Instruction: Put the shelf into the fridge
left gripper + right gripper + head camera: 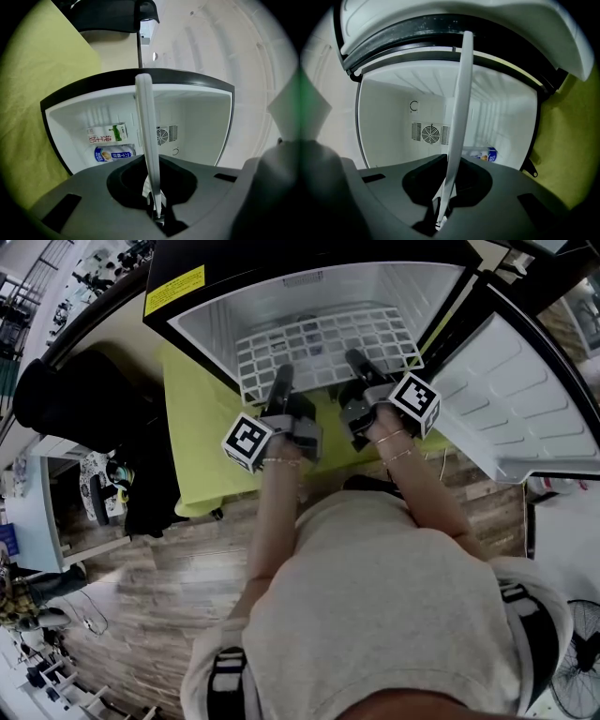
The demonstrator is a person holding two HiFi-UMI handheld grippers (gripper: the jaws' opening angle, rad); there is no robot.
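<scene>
While clamped tight on the near edge of the white wire shelf (323, 343), left gripper (281, 381) beside right gripper (361, 367), holding it partway inside the open fridge (214, 320), with carton (108, 133) and can (114, 153) deeper within.

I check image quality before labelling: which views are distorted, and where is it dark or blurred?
Head view: wide-angle bending, fridge interior bright, shelf sharp. Left gripper view: fisheye, black corners, left claw soft. Right gripper view: same fisheye, black corners, fridge evenly lit.
</scene>
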